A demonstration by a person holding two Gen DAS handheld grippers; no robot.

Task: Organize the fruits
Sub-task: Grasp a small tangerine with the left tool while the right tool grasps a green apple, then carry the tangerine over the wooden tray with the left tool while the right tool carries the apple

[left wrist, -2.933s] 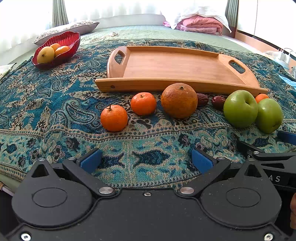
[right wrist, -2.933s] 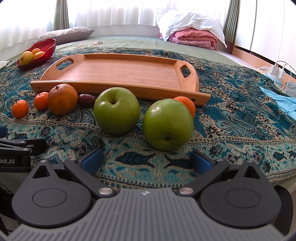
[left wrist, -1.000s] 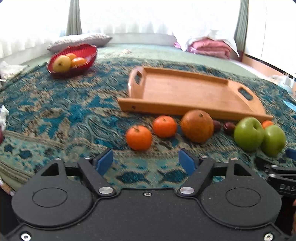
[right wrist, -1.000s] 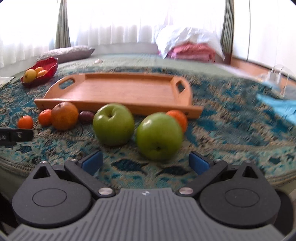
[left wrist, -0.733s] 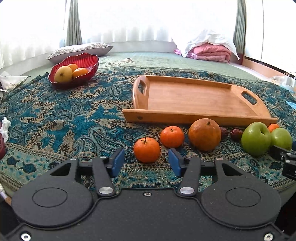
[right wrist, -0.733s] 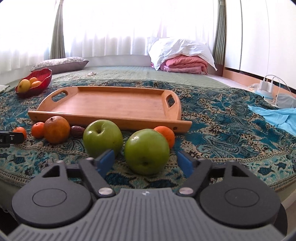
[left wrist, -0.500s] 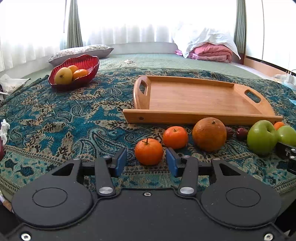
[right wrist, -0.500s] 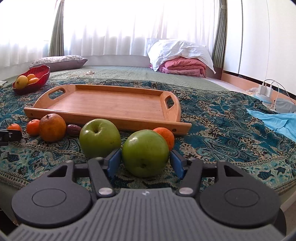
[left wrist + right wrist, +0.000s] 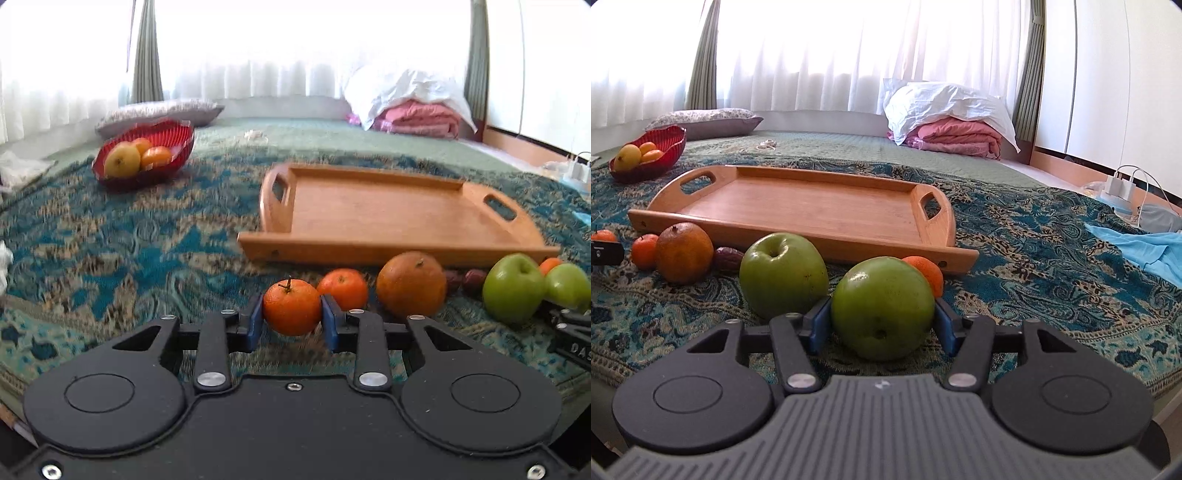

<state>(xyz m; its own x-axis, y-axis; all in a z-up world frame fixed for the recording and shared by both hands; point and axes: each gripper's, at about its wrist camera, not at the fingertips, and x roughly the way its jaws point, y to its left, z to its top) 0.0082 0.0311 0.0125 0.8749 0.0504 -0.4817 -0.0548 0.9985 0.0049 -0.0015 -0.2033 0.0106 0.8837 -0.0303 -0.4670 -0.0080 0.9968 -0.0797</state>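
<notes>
Gripping one fruit apiece, both grippers sat low at the near edge of the patterned bedspread [image 9: 1034, 236].

The left gripper [image 9: 291, 320] had its blue fingers [image 9: 255, 321] closed against a stemmed mandarin [image 9: 291, 312]; the right gripper [image 9: 881, 328] was closed on a green apple [image 9: 882, 308]. Whether either fruit was lifted off the cloth could not be made out. The wooden tray [image 9: 798, 206] lay just behind the fruit row with its floor bare. A second apple [image 9: 783, 275], a large orange [image 9: 685, 253] and a smaller mandarin [image 9: 644, 251] stood before its front rim. A dark date [image 9: 727, 258] was half hidden, and another mandarin [image 9: 927, 273] peeked out behind the held apple. The red bowl [image 9: 147, 177] stood well apart, far left.
</notes>
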